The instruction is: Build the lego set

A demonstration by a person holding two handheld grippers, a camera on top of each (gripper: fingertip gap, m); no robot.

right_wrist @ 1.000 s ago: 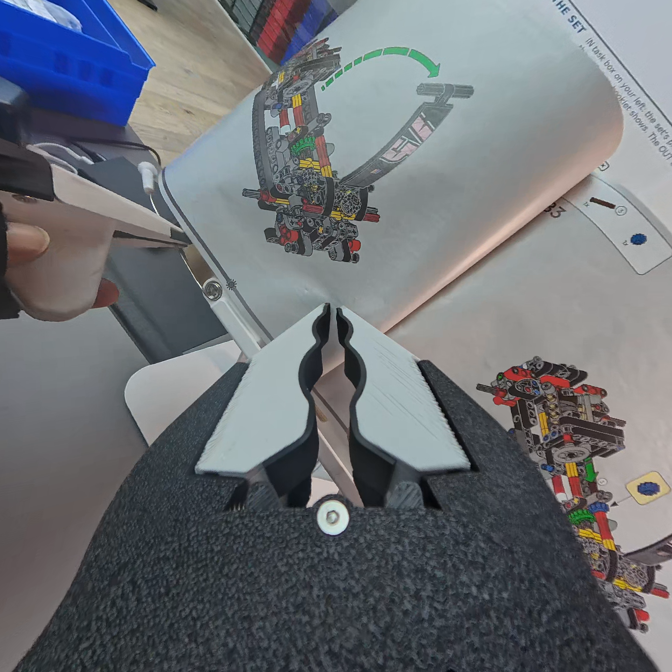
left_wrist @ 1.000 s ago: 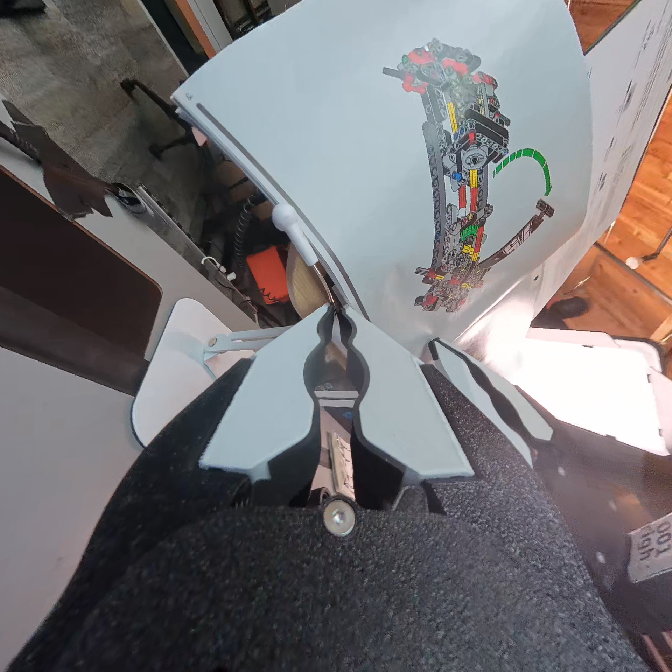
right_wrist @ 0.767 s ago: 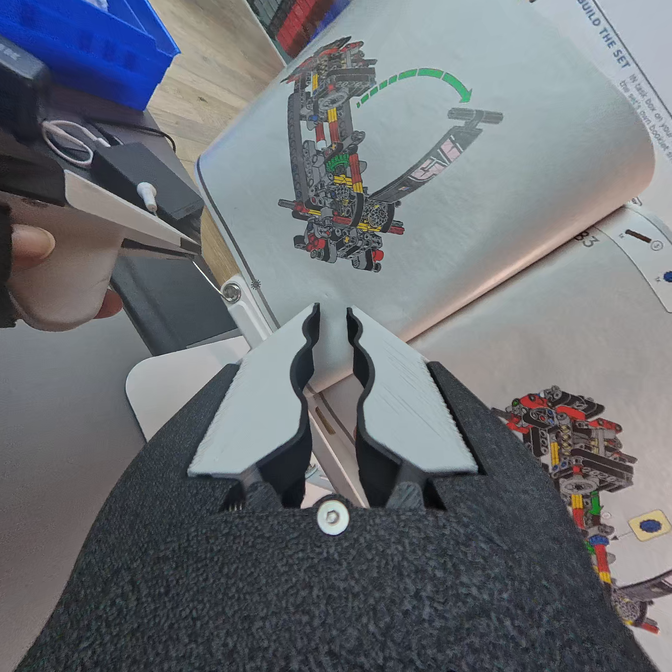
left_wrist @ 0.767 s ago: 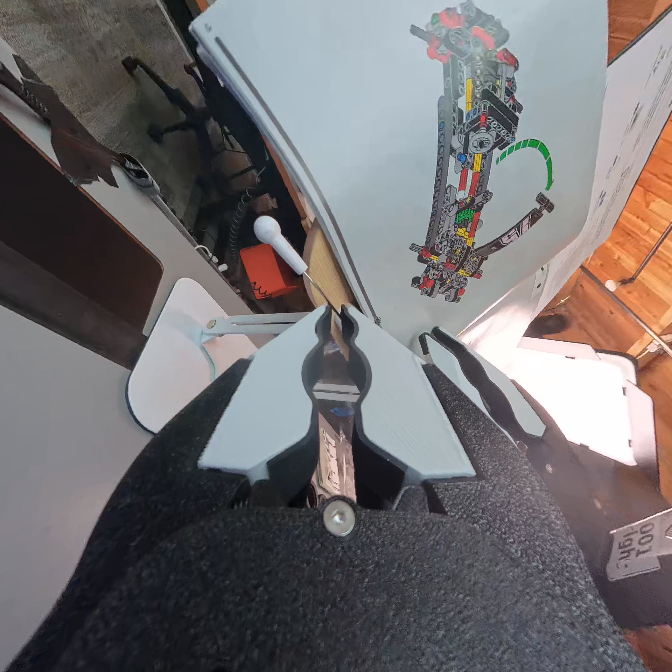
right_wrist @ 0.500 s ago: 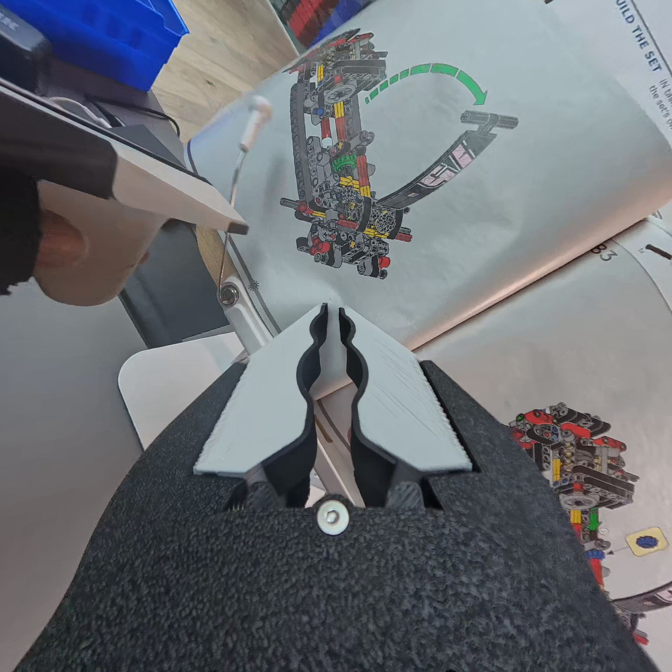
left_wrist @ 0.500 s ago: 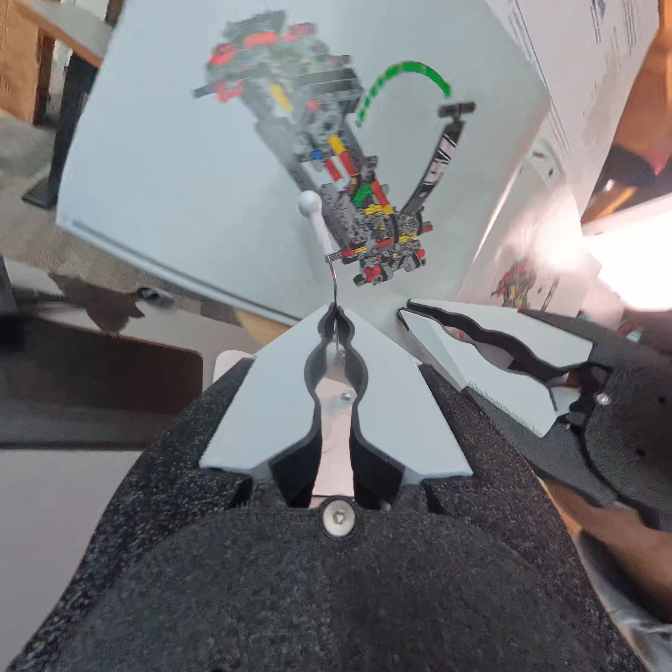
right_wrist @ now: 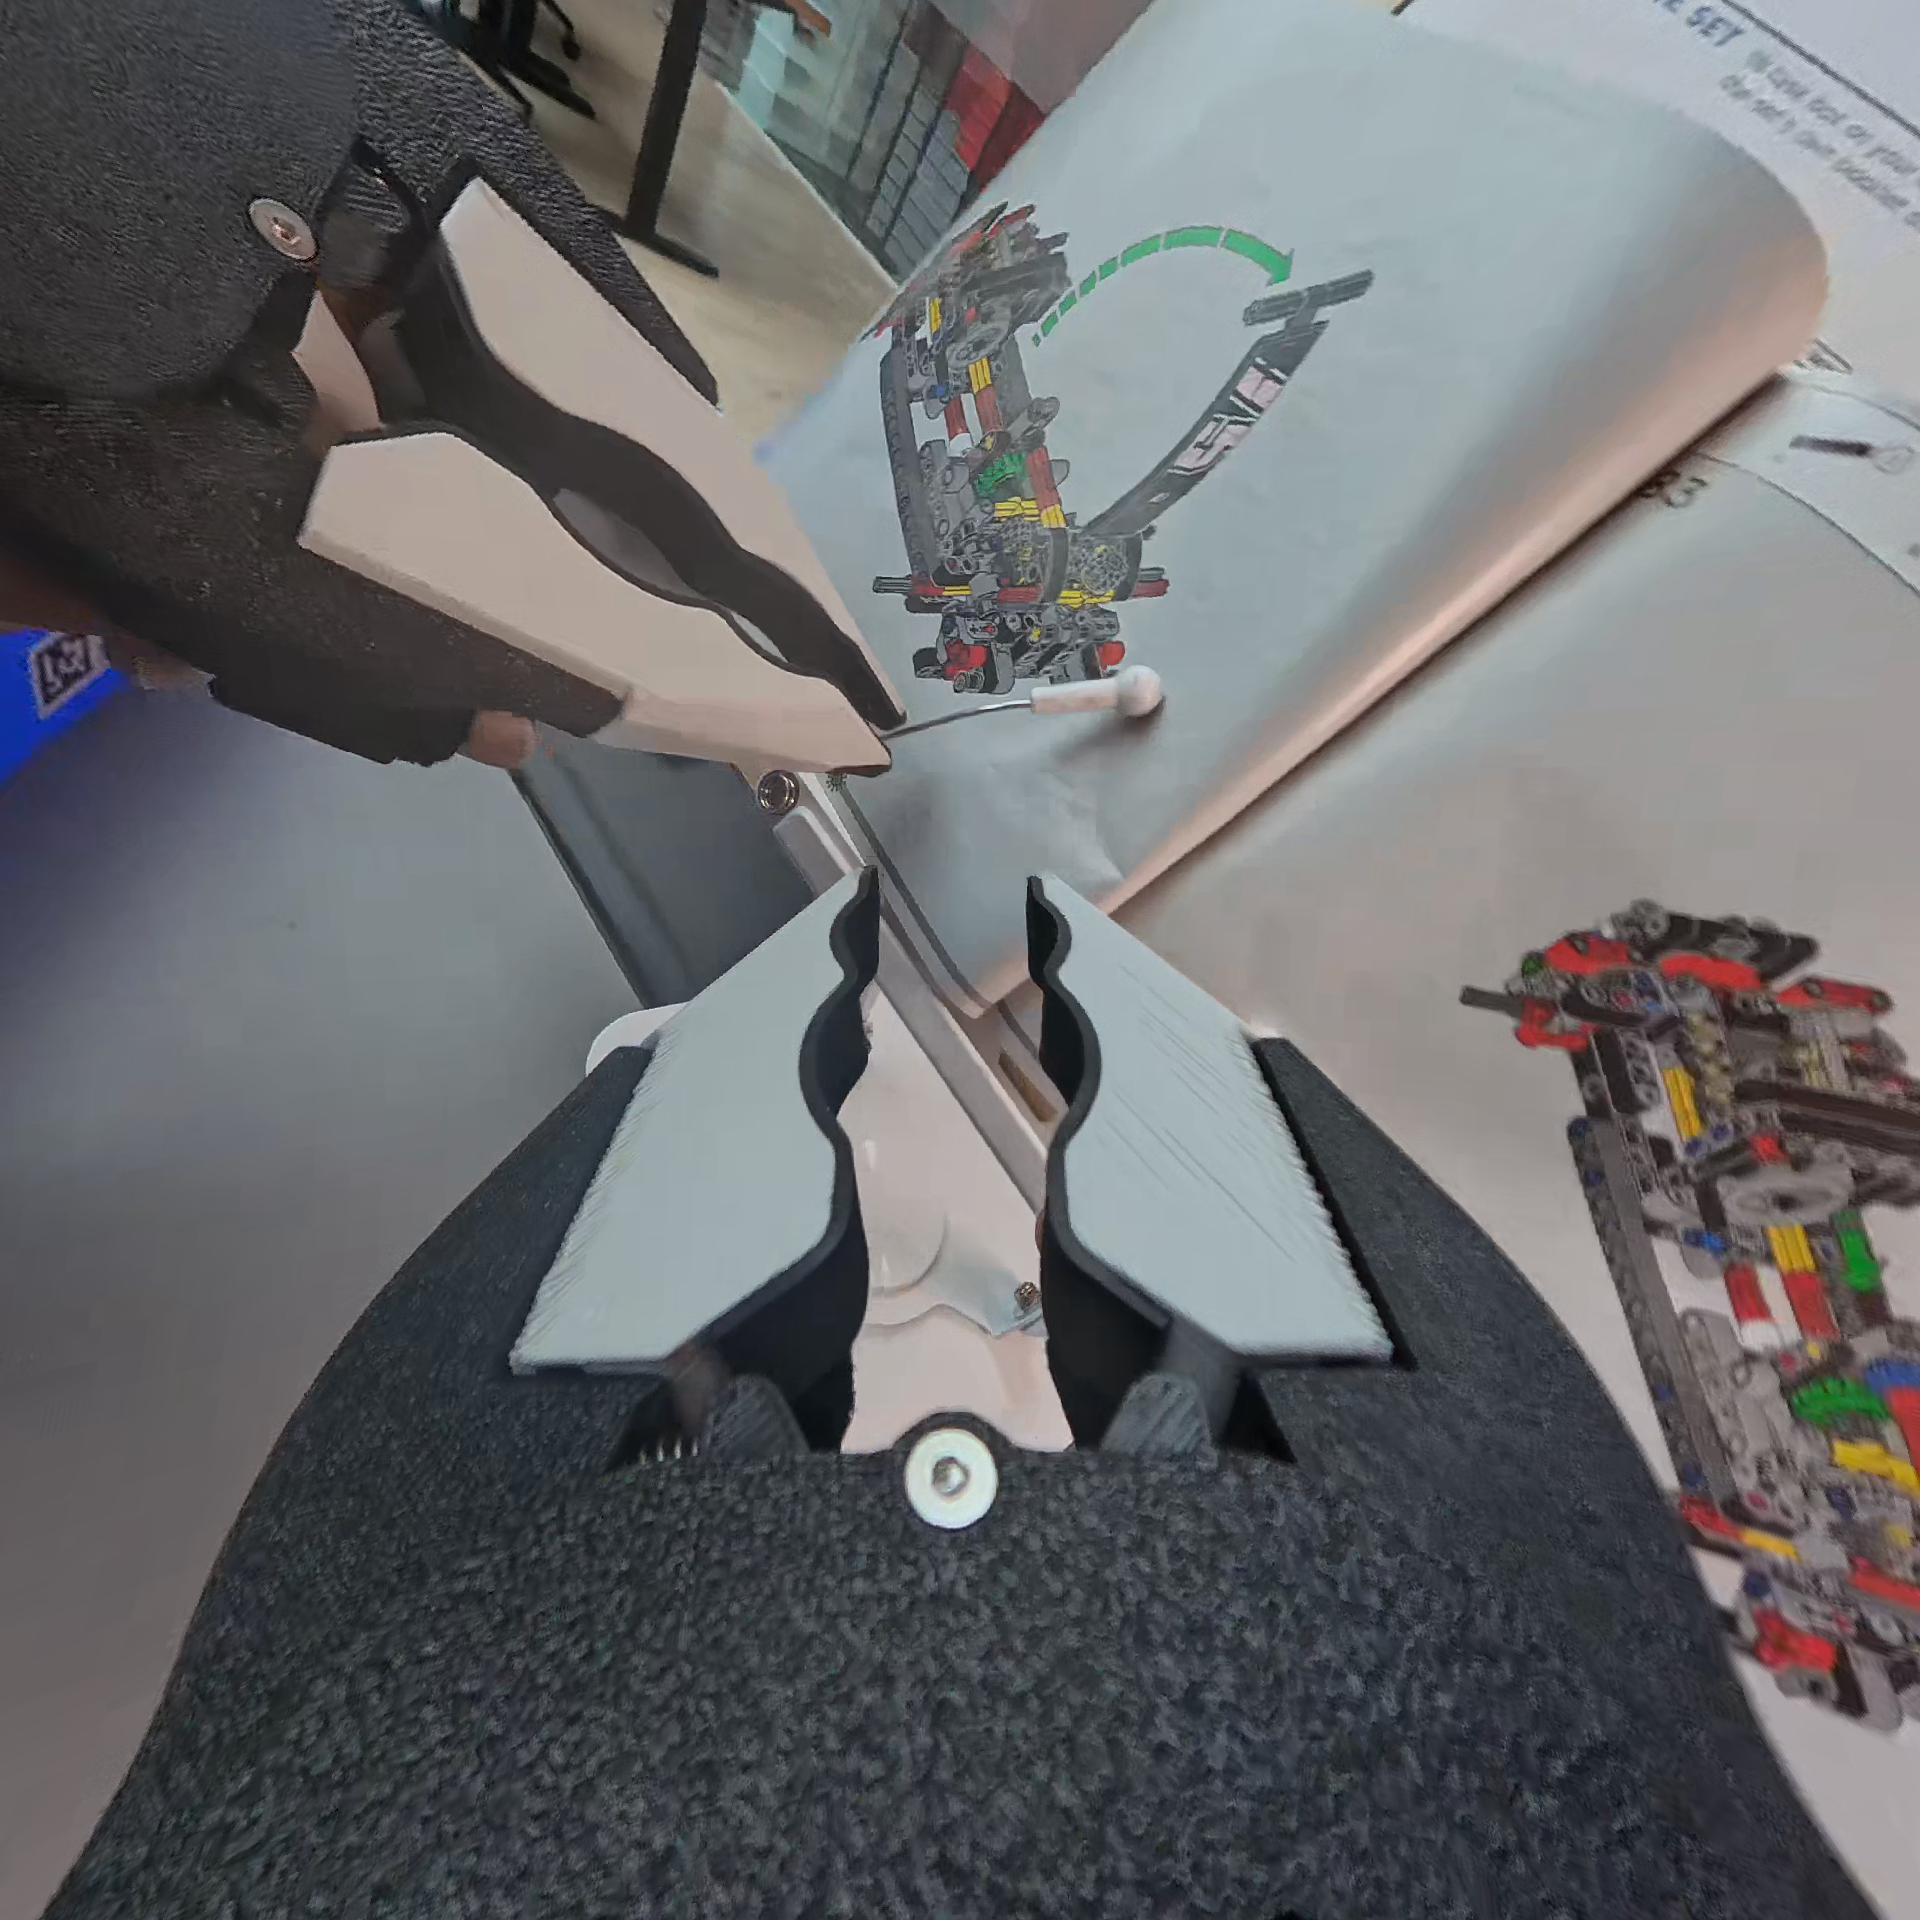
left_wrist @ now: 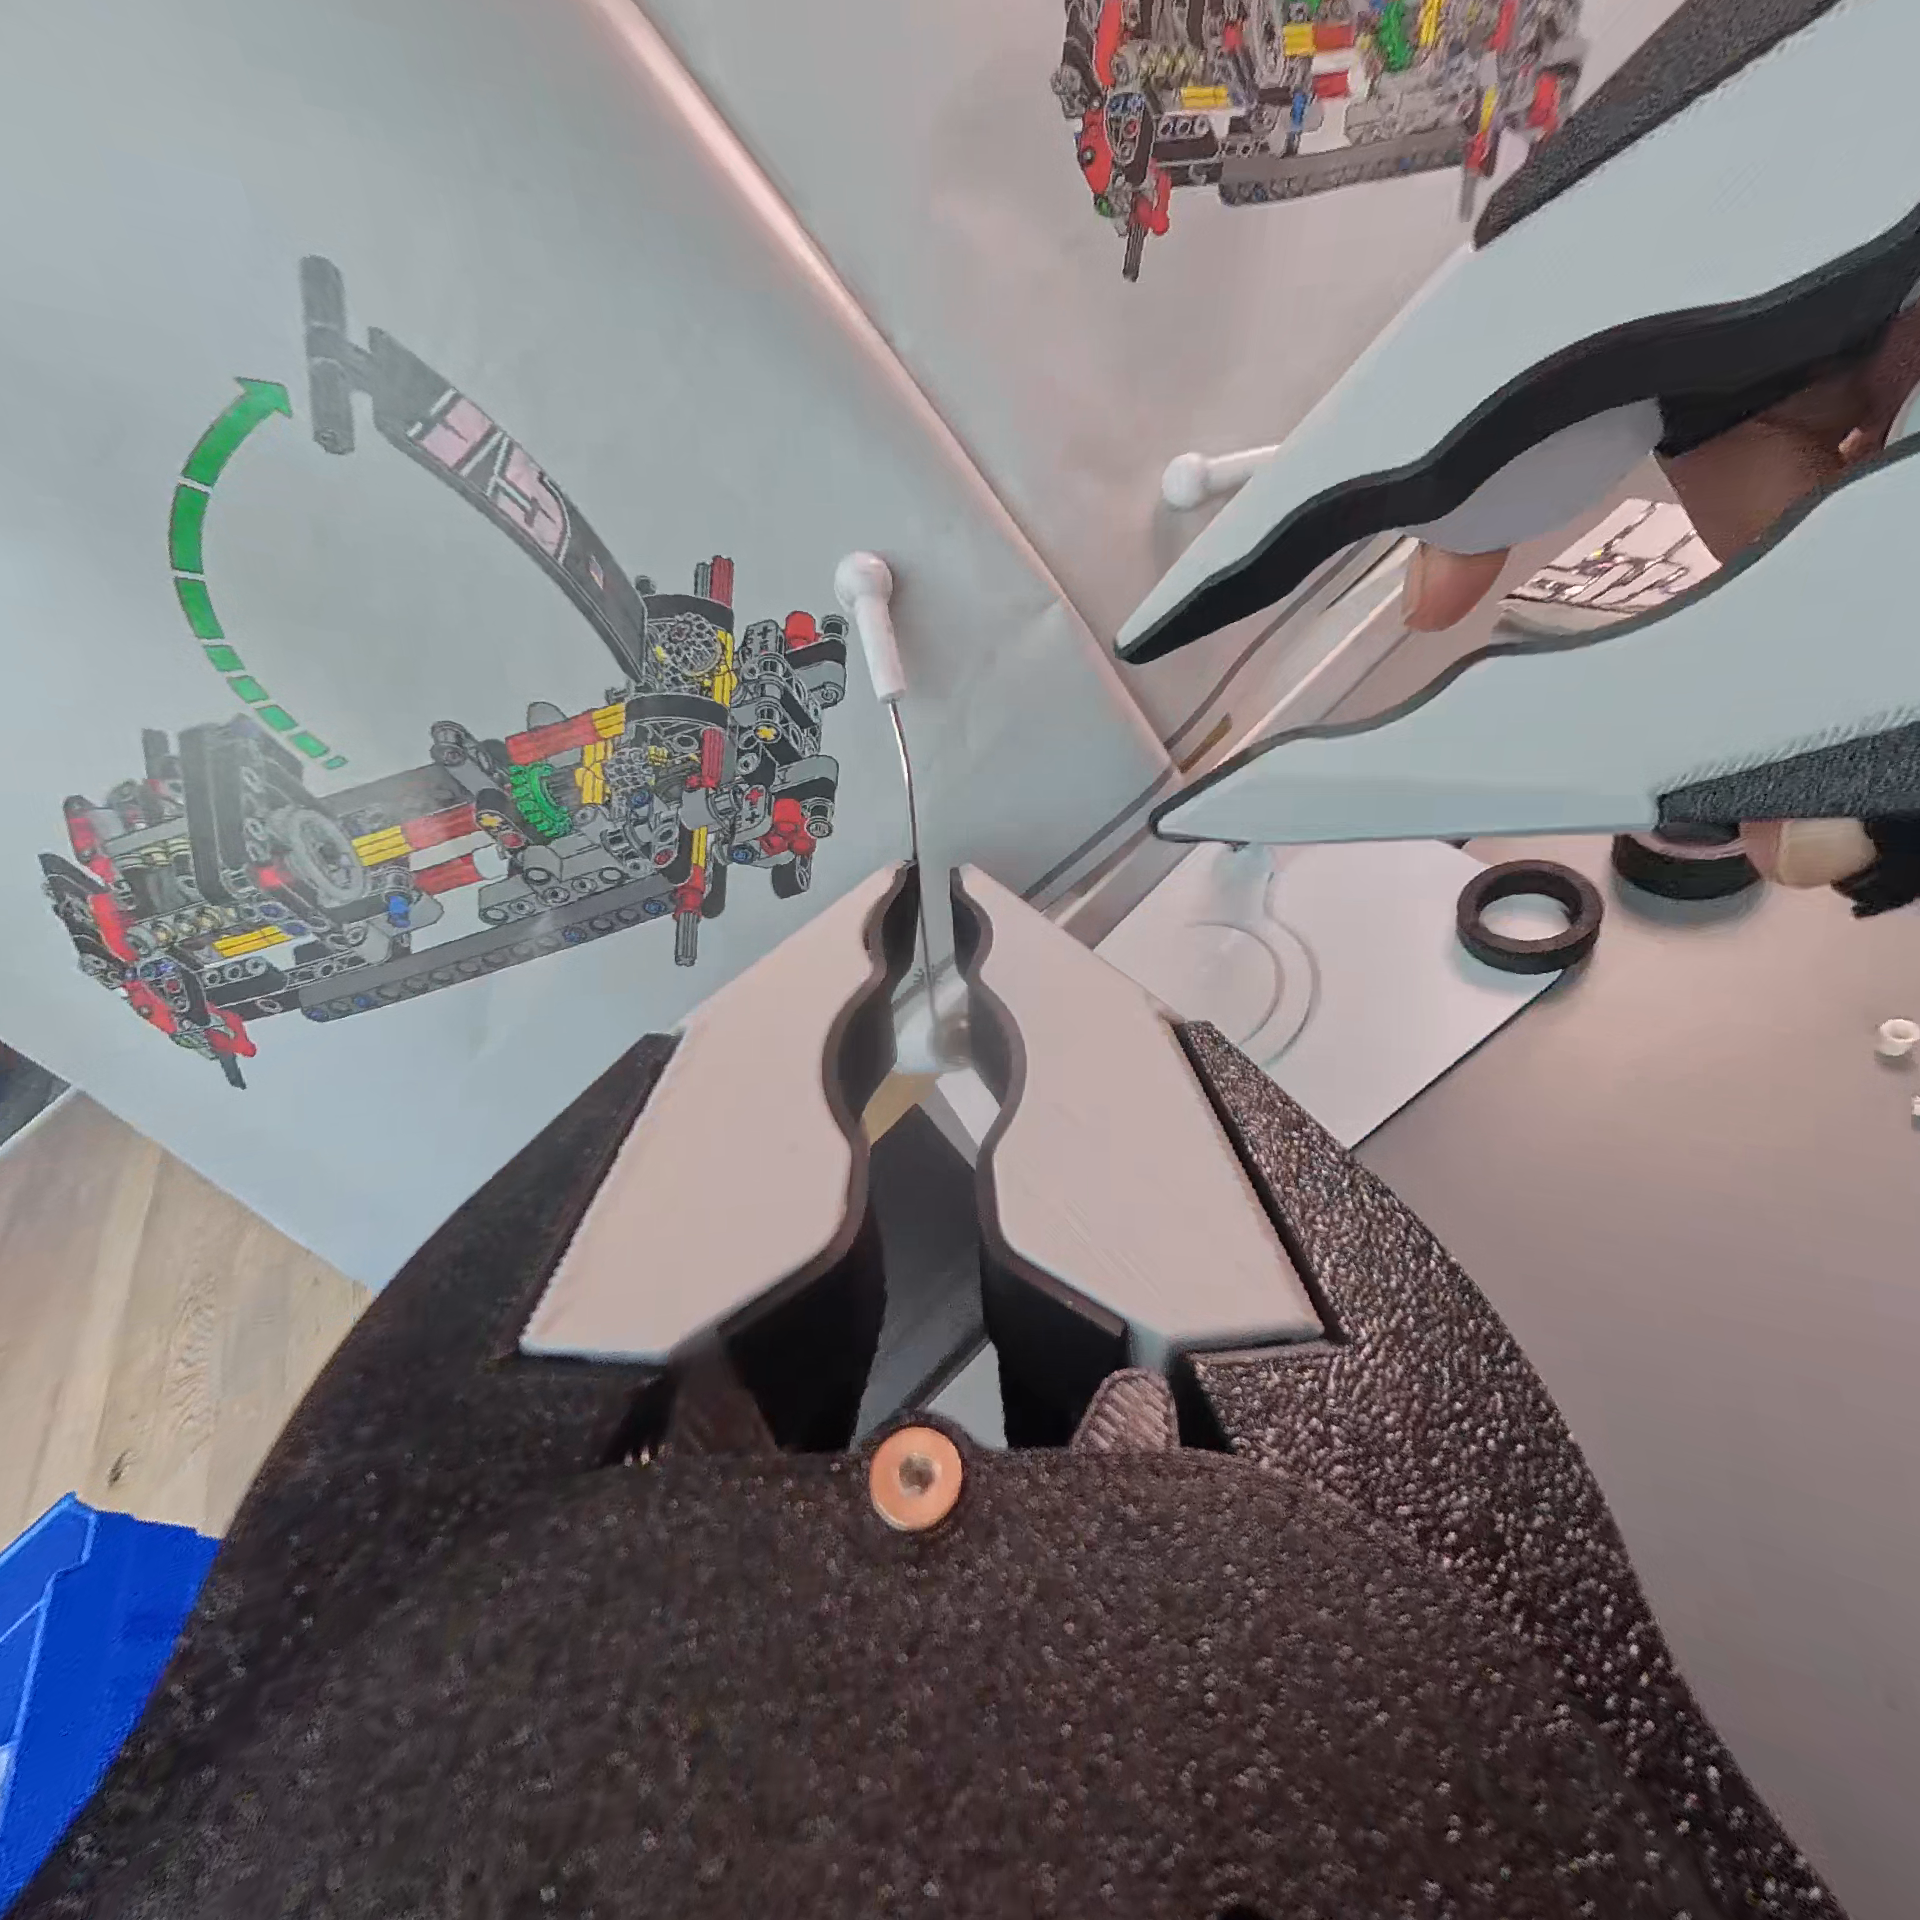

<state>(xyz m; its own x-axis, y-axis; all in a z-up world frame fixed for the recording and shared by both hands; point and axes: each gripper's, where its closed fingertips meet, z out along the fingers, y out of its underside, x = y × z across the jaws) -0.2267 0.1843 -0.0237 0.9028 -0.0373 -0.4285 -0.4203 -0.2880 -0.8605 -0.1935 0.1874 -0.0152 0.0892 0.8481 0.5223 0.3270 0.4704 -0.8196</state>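
Observation:
The open instruction booklet (left_wrist: 520,416) rests on a white book stand (left_wrist: 1226,966); its left page shows a coloured model with a green arrow. My left gripper (left_wrist: 930,878) is shut on the stand's thin wire page holder (left_wrist: 906,748), whose white tip (left_wrist: 868,587) lies against that page. In the right wrist view the left gripper (right_wrist: 883,743) holds the same wire page holder (right_wrist: 1101,694) over the curved booklet page (right_wrist: 1403,468). My right gripper (right_wrist: 951,888) is open and empty, just in front of the stand's ledge (right_wrist: 935,1049). It also shows open in the left wrist view (left_wrist: 1141,738).
A black ring (left_wrist: 1527,914) and a small white piece (left_wrist: 1896,1036) lie on the dark table (left_wrist: 1662,1299) to the right. A second white-tipped page holder (left_wrist: 1195,480) sits behind the right gripper. A blue bin (left_wrist: 73,1662) is at lower left, over wood floor. My right fingertips sit around 4 cm from my left ones.
My left gripper has swung the wire holder from beside the page onto its face. My right gripper, nearly shut at the page's lower edge, has opened.

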